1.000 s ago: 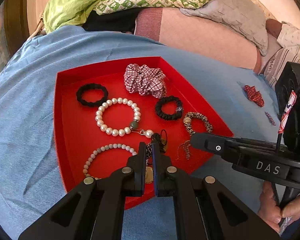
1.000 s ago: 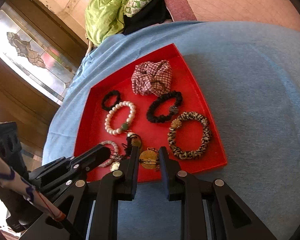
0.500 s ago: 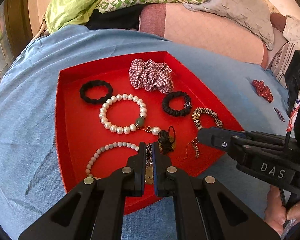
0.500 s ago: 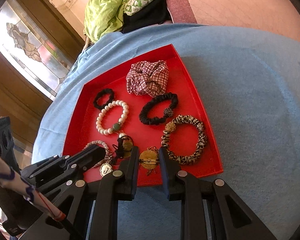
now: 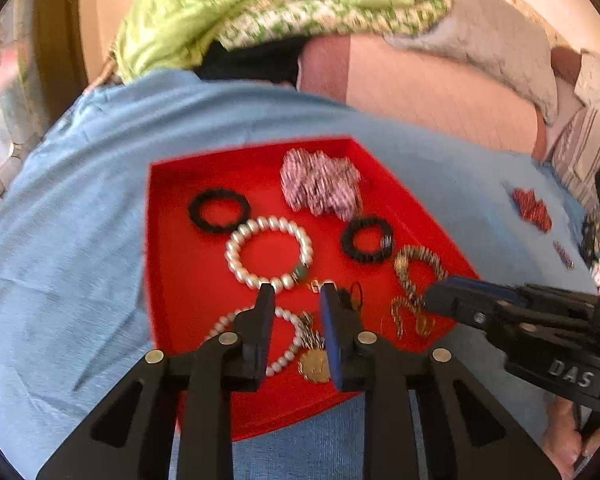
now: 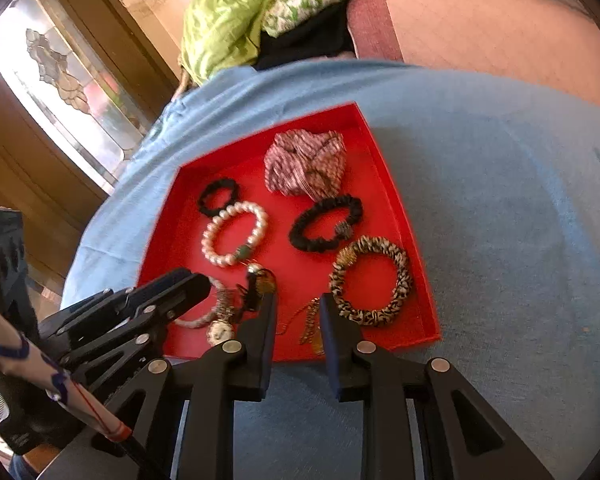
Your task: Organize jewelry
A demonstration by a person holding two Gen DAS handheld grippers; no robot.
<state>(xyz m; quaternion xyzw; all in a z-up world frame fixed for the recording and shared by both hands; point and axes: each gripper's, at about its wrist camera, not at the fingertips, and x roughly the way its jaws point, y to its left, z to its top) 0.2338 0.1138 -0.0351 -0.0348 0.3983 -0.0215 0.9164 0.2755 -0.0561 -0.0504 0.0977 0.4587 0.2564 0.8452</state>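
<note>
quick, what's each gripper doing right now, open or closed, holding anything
Left gripper: open, holding nothing, over the red tray.
Right gripper: open, holding nothing.

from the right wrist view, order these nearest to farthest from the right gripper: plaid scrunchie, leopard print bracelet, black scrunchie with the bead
From the right gripper:
1. leopard print bracelet, just right of the fingertips, front of the red tray.
2. black scrunchie with the bead, mid-tray, beyond it.
3. plaid scrunchie, by the tray's far corner.

Matte black plastic two-finger left gripper (image 5: 296,294) and right gripper (image 6: 296,300) are fitted with silver round screws (image 5: 228,337); white "DAS" lettering (image 5: 571,373) is seen; bare skin (image 5: 560,436) shows.
</note>
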